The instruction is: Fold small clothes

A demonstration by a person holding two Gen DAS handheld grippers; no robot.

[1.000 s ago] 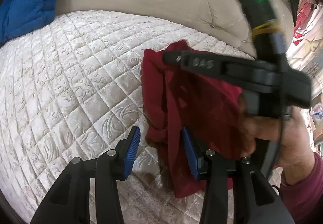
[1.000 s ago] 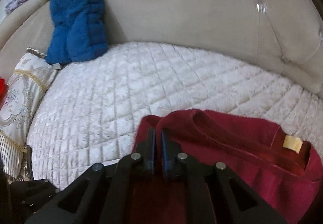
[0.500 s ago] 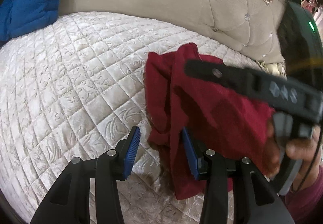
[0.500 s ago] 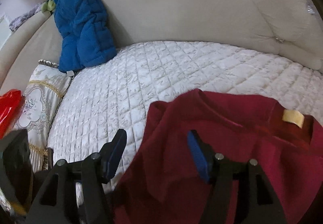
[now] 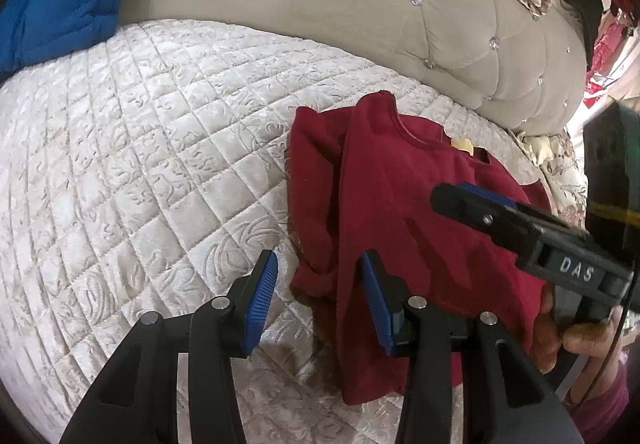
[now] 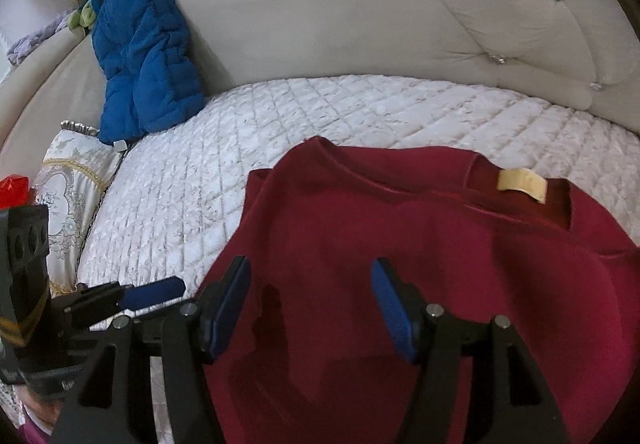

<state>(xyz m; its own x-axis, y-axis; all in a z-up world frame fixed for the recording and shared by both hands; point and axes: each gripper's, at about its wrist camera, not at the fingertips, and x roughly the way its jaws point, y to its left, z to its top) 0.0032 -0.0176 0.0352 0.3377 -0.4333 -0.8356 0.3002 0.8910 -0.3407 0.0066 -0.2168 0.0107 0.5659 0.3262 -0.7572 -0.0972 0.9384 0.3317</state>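
Cream quilted bedding (image 5: 152,164) with an embossed swirl pattern covers the bed, backed by a beige tufted headboard (image 5: 320,4) studded with crystal buttons; a blue quilted padded garment (image 6: 144,52) leans against it at the far left. On the right half of the bedding lies the small dark red knit top (image 5: 400,204), neckline and its tan label (image 6: 522,184) toward the headboard, one side already turned over the body so a long fold edge runs from far to near along its left.

By my reading, a fold has just been laid and let go, and the work sits between folds. The next move calls for a fresh hold (probably on the near hem or the still-loose right side) and a carry across the body, keeping the laid fold flat.

The right tool (image 6: 312,304) has just been opening: its blue-padded jaws now stand well apart above the red cloth, with fabric below them but nothing pinched. In the left wrist view it shows from the side, held in a person's hand (image 5: 572,332) at the right edge. The left tool (image 5: 316,304) stands partly open, straddling the near left edge of the top; its right pad lies against the fold edge, its left pad over bare bedding, and it grips nothing.
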